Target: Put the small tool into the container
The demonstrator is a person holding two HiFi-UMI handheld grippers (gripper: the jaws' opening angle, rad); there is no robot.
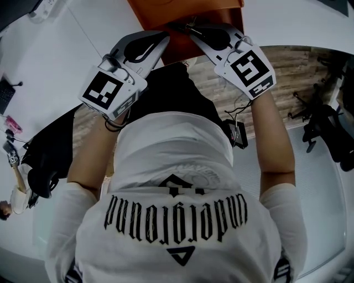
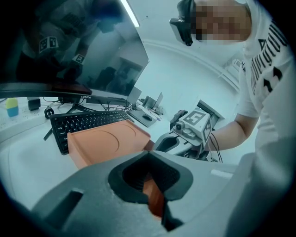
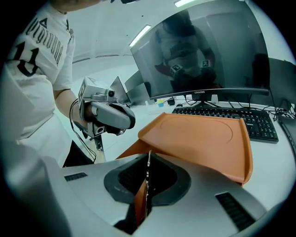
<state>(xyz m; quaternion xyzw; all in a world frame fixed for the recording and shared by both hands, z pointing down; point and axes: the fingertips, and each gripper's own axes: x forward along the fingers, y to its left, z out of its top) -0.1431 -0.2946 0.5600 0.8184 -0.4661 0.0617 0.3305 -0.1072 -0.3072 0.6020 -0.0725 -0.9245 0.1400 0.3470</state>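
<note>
An orange tray-like container (image 1: 188,14) with a round recess in its top hangs over the white desk, held between both grippers. In the left gripper view its flat top (image 2: 106,141) lies just ahead, and my left gripper (image 2: 150,185) is shut on an orange edge of it. In the right gripper view the container (image 3: 203,134) tilts up to the right, and my right gripper (image 3: 144,180) is shut on a thin orange edge. The two grippers (image 1: 165,36) (image 1: 191,32) sit close together, facing each other. No small tool shows in any view.
A black keyboard (image 2: 88,122) and a large dark monitor (image 3: 203,51) stand just behind the container. A mouse on its pad (image 2: 147,117) lies further along the desk (image 1: 66,50). A black office chair (image 1: 332,132) stands on the floor to the right.
</note>
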